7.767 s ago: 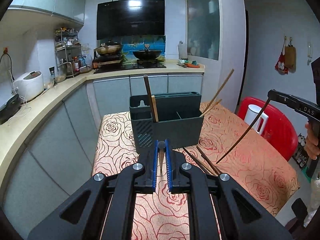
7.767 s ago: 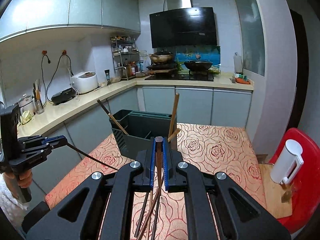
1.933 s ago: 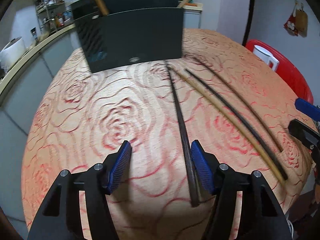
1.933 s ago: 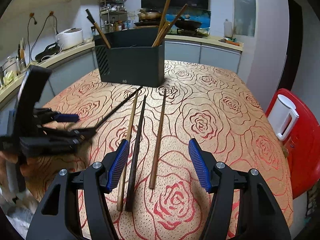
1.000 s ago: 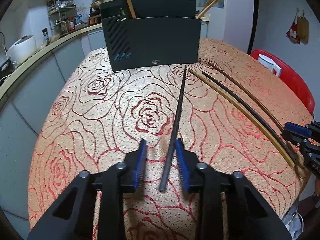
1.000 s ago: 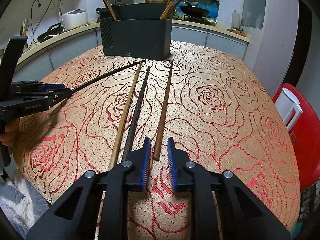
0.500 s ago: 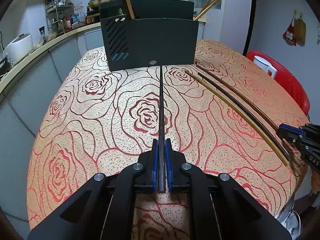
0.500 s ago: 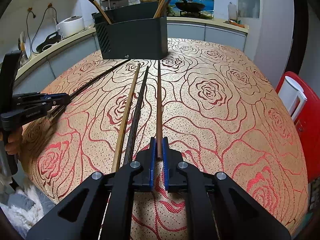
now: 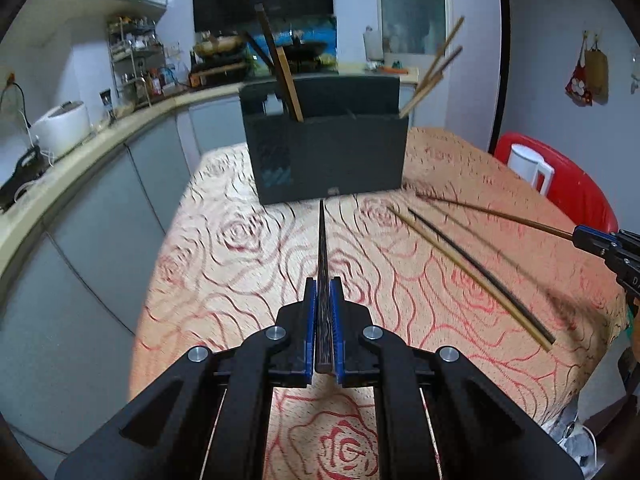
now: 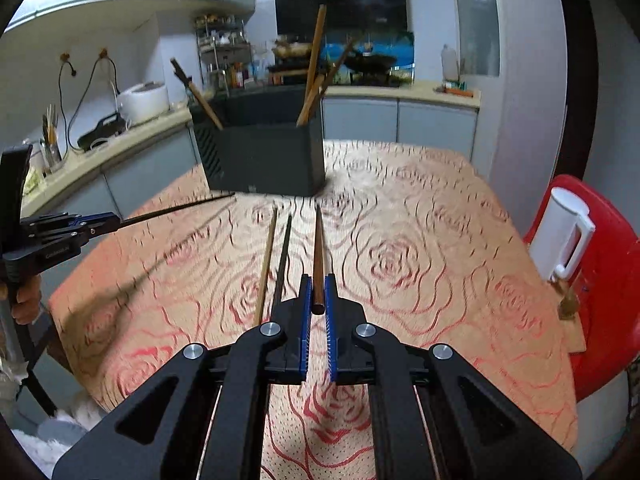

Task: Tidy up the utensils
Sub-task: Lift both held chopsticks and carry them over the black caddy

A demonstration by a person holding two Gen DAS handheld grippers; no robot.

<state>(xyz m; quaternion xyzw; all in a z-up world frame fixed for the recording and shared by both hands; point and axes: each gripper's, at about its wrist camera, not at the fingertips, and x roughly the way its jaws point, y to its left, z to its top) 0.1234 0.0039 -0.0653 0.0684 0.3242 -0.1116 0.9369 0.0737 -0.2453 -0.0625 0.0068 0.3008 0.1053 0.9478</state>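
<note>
Both chopsticks had come up off the bench compared with half a second earlier, when they lay flat on the rose-patterned cloth (image 9: 224, 248). Left tool (image 9: 322, 292) was clamped on the dark chopstick (image 9: 321, 248), blue pads pinching its thick end, tip pointing straight at the dark holder (image 9: 332, 160). Right tool (image 10: 316, 288) was squeezed on the brown chopstick (image 10: 318, 248) the same way, gripping only its near end. Two more chopsticks, a tan one (image 10: 267, 256) and a black one (image 10: 283, 256), lay on the cloth just left of the right tool. Holder stood at the far end with several sticks already leaning inside it.
</note>
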